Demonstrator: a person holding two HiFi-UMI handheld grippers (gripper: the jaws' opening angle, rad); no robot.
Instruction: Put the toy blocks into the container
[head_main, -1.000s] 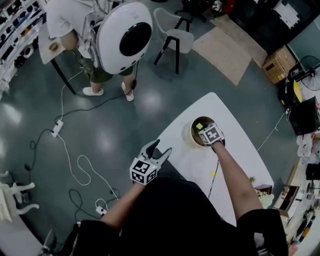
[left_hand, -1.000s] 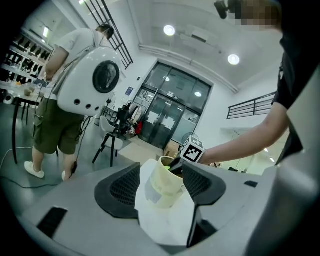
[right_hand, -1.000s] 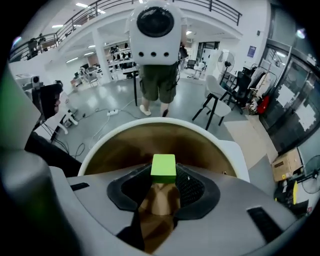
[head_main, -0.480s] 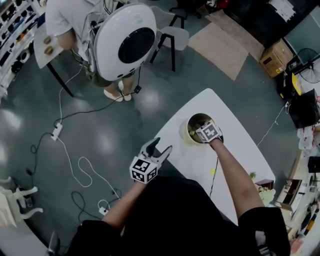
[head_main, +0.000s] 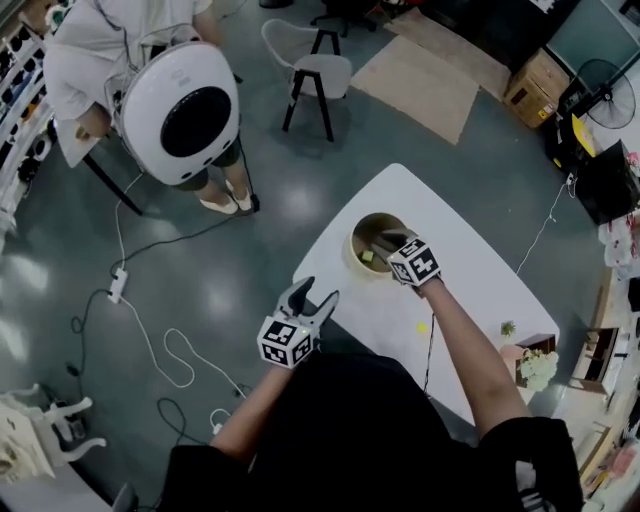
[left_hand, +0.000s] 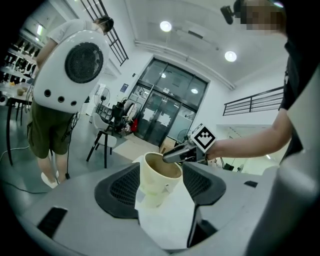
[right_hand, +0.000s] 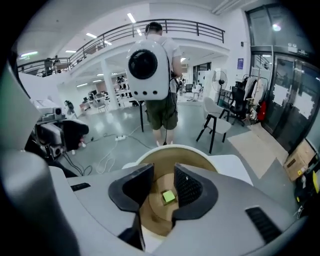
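Evidently the right gripper (head_main: 386, 241) is held tilted down over the mouth of the container (head_main: 356, 247). Its jaws are parted and have just been drawn a little closer together, yet nothing is clasped between them. What is seen through the gap is a green toy block (right_hand: 169, 196) lying loose on the brown floor of the container, so that block may be judged already delivered and the gripper emptied. The container, a cream cup, is stood near the far left edge of the desk (head_main: 470, 285), within easy reach of that arm. A small yellow piece (head_main: 421, 327), probably another block, is left on the desk toward the near edge, just beside the right forearm, and would presumably be fetched next. The left gripper (head_main: 313, 296) is kept off the desk's near left edge, aimed toward the container with its jaws wide and nothing between them, apparently held out of the way.
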